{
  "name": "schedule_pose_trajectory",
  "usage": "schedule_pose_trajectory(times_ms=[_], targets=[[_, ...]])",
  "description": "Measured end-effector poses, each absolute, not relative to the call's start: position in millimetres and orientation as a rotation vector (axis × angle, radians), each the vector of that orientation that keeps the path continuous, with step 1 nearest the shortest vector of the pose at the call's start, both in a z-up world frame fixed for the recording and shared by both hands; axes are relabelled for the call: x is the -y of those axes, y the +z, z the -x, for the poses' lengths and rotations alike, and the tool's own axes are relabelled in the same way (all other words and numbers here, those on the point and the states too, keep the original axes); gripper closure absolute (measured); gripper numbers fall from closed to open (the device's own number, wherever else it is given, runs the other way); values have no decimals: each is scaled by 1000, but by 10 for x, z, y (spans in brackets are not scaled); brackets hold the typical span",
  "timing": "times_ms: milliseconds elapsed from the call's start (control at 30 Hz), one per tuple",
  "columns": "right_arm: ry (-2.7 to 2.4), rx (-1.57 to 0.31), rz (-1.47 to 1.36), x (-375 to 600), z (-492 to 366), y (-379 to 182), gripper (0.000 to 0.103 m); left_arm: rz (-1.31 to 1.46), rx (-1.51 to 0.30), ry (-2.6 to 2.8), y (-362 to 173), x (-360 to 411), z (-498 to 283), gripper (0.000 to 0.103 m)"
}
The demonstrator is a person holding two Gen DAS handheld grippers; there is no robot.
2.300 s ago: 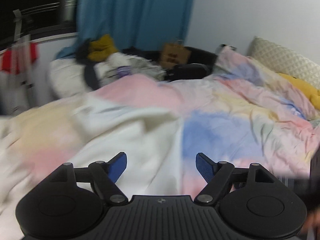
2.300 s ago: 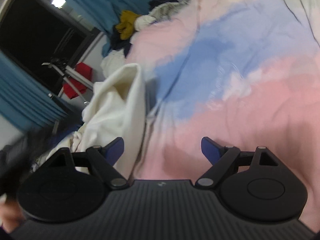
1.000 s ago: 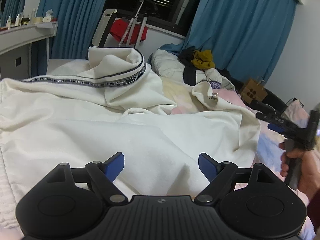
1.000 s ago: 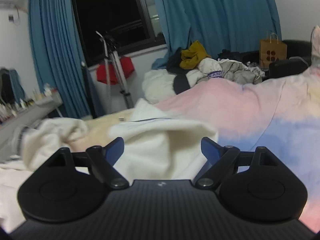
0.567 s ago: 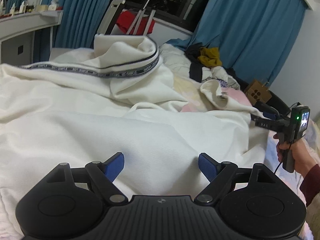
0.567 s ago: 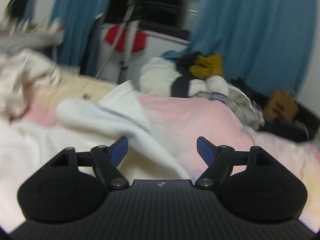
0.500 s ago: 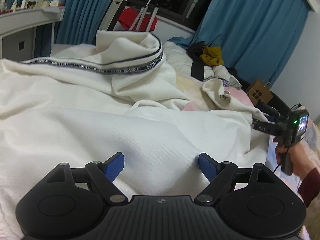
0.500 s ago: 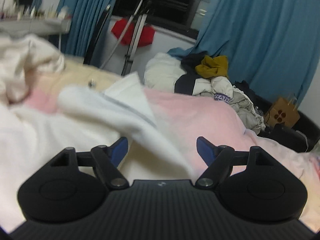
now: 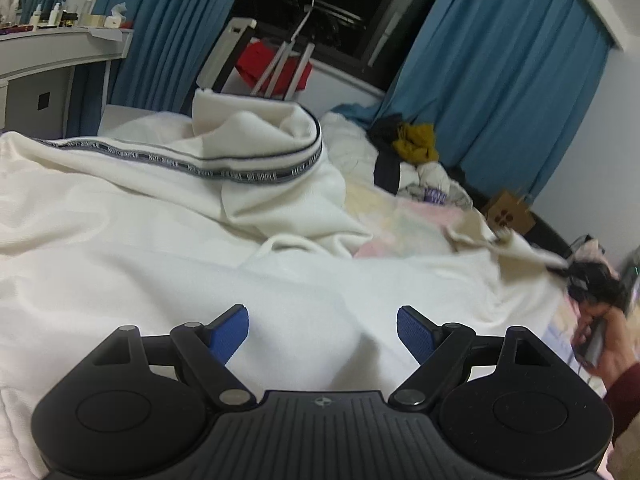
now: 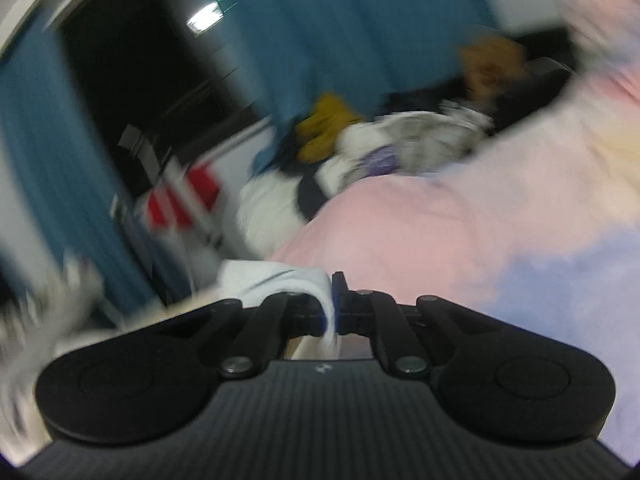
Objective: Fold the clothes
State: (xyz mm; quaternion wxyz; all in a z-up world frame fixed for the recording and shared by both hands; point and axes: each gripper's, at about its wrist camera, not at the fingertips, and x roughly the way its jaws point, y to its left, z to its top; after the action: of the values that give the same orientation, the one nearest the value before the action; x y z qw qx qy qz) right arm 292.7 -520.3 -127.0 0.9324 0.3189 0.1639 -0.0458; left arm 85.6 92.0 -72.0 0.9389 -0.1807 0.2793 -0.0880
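A bed (image 9: 404, 220) with a pastel pink, yellow and blue duvet (image 10: 460, 232) fills the room's foreground; blue curtains (image 9: 500, 80) flank a dark window (image 9: 320, 8), and a heap of clothes (image 9: 412, 156) lies at the bed's far end beside a brown paper bag (image 9: 508, 216). A white worktop (image 9: 48, 52) with bottles stands at far left. A white garment (image 9: 180, 240) with a lettered grey band (image 9: 224, 172) lies spread and rumpled across the bed. The left tongs (image 9: 322, 330) hover low over its cloth, blue pads (image 9: 230, 330) wide apart and holding nothing. The right tongs (image 10: 332, 308) are clamped together on a white fold of the garment (image 10: 280, 284); the left wrist view shows the right hand (image 9: 612, 354) at the right edge, pulling a corner taut. The right wrist view is heavily motion-blurred, so room details there are indistinct.
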Motion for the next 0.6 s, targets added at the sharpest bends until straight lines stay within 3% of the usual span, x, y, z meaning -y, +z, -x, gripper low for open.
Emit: schedule_pose_trajectory(times_ms=[400, 600], targets=[[-350, -456, -1230, 5976, -1490, -2203, 97, 437, -540, -172, -595, -1037, -665, 20], [-338, -542, -976, 5817, -1414, -2062, 95, 415, -536, -176, -550, -992, -547, 20]])
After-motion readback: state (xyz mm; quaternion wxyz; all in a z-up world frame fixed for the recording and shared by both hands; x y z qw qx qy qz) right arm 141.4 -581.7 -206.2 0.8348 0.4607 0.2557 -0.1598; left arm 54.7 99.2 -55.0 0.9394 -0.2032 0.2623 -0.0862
